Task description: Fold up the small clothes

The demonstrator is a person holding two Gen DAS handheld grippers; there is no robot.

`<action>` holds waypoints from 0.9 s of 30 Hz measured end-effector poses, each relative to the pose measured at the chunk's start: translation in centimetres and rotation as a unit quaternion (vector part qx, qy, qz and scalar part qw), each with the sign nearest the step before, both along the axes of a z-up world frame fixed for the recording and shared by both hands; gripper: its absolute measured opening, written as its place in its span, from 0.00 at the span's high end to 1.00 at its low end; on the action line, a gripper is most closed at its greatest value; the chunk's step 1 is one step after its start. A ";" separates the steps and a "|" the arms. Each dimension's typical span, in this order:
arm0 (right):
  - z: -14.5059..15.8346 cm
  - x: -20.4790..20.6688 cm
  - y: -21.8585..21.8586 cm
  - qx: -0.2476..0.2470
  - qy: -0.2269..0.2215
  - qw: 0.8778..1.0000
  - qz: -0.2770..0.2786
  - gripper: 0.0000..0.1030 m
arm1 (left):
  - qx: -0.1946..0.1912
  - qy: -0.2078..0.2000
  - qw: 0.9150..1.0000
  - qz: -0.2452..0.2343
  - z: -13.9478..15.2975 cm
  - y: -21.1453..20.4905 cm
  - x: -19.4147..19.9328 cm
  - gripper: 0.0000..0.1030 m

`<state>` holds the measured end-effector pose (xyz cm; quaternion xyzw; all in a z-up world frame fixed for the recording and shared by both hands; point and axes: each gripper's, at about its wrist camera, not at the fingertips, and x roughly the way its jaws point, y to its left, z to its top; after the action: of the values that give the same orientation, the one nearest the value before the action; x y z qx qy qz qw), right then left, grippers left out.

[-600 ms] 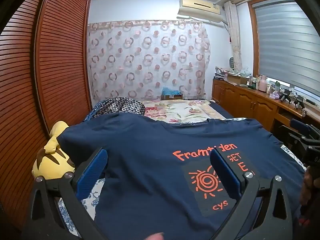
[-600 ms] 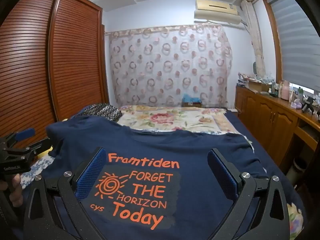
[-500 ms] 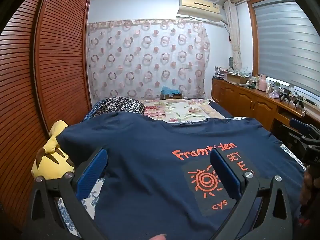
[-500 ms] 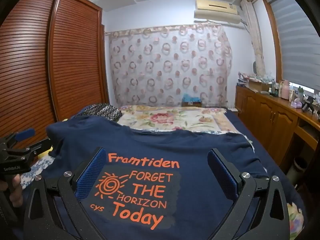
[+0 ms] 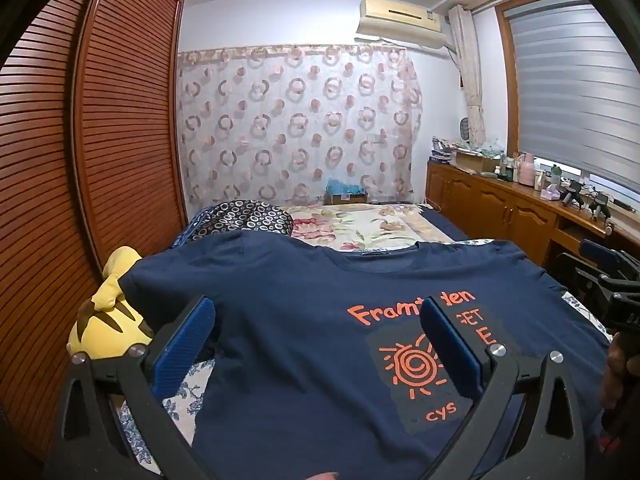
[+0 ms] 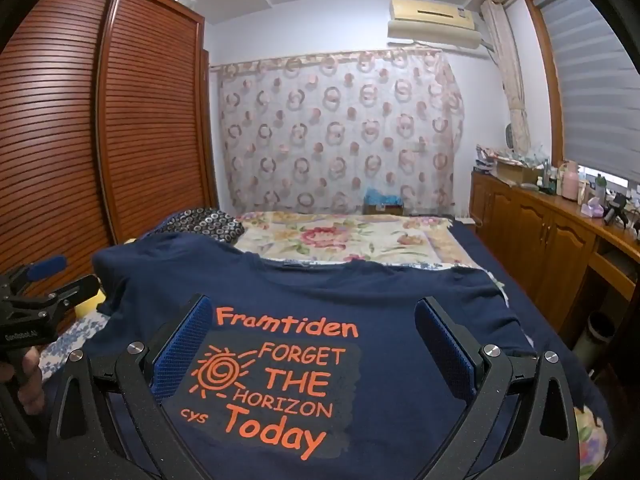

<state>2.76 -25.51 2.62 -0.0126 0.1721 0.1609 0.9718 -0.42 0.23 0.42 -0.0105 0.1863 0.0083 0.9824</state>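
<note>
Navy cotton T-shirt with orange print (image 6: 400, 320) lay flat under my jaws.
Left gripper (image 5: 320, 344) and right gripper (image 6: 312, 340) both gaped wide, holding nothing.

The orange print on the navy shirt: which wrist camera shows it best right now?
The right wrist view. There the orange print on the navy shirt lies nearly whole between the open right gripper fingers. In the left wrist view, the left gripper has a finger across the print, hiding most words.

Louvred wardrobe (image 5: 80, 160) left, patterned curtain (image 5: 296, 124) behind, cabinets (image 6: 540, 236) right.
</note>
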 end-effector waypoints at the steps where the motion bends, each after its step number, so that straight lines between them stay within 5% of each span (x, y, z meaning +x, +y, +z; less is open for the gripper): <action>1: 0.0 0.0 0.0 0.000 0.000 1.000 0.000 0.00 | 0.000 0.000 1.000 0.000 0.0 0.0 0.0 0.00; 27: 0.1 0.2 0.1 0.000 0.000 1.000 -0.002 0.00 | 0.004 -0.003 1.000 0.001 0.2 -0.2 -0.3 0.00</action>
<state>2.91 -25.45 2.70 -0.0124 0.1724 0.1592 0.9720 -0.69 0.02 0.63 -0.0065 0.1831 0.0096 0.9830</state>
